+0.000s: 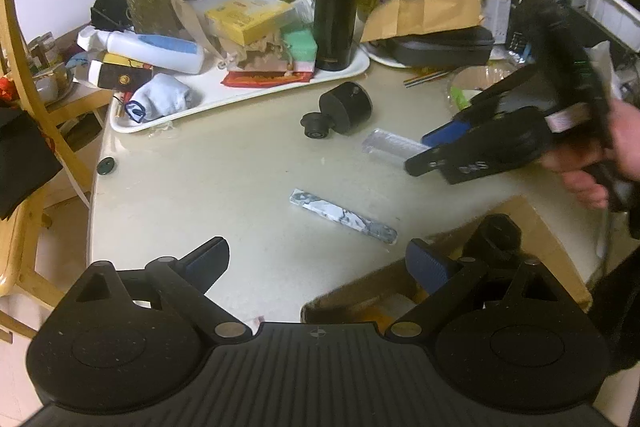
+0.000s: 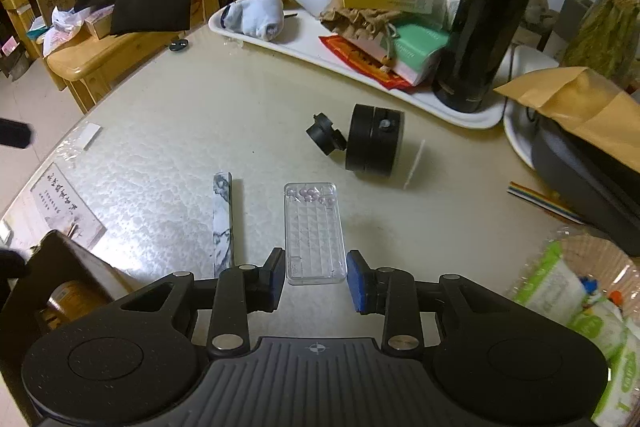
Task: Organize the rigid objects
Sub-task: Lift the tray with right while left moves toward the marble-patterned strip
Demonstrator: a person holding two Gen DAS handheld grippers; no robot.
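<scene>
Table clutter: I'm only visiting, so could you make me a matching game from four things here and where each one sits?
1. clear case
2. marbled bar
3. black flask
4. white sock

A. stands upright on the white tray
B. lies flat on the bare table
C. gripped by the right hand-held gripper
D. lies bundled at the tray's end

Pairs: 1-C, 2-B, 3-A, 4-D

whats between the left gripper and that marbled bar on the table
Nothing: only bare tabletop lies between the open left gripper and the marbled bar, as the left wrist view shows.
</scene>
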